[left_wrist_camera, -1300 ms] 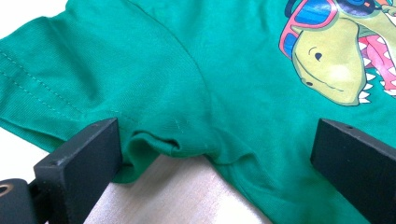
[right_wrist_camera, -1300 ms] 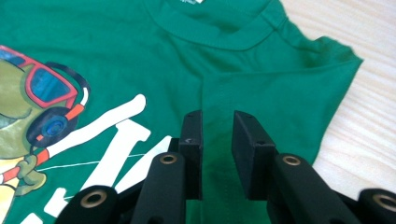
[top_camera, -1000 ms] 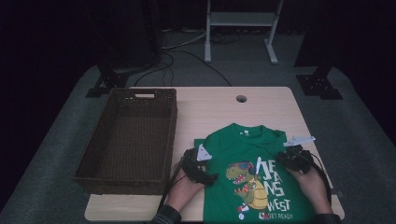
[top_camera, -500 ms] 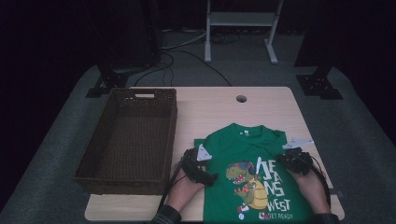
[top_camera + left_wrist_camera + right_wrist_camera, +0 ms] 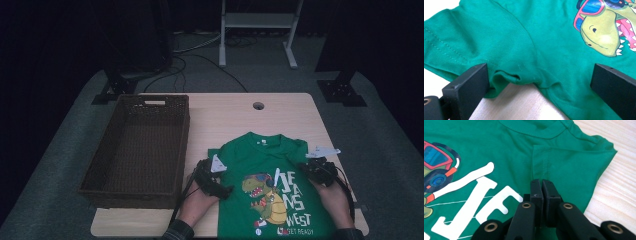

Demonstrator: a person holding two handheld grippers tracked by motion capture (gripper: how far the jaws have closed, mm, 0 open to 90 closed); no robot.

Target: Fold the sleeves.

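Note:
A green T-shirt (image 5: 270, 175) with a dinosaur print lies flat on the wooden table (image 5: 230, 117), collar away from me. My left gripper (image 5: 221, 188) rests at the shirt's left armpit. In the left gripper view it (image 5: 539, 72) is open, its jaws wide apart either side of the puckered seam under the sleeve (image 5: 461, 42). My right gripper (image 5: 304, 169) is over the shirt's right shoulder. In the right gripper view it (image 5: 541, 182) is shut at the hem of the right sleeve (image 5: 571, 167), which lies folded inward over the shirt's chest (image 5: 499, 145).
A dark wicker basket (image 5: 183, 145) stands on the left half of the table, close to my left hand. A cable hole (image 5: 258, 105) sits near the table's far edge. Beyond the table are cables and metal stand legs (image 5: 255, 30) on the grey floor.
Almost nothing has moved. Both grippers stay at the shirt's two sleeves, with only a slight shift of the left hand.

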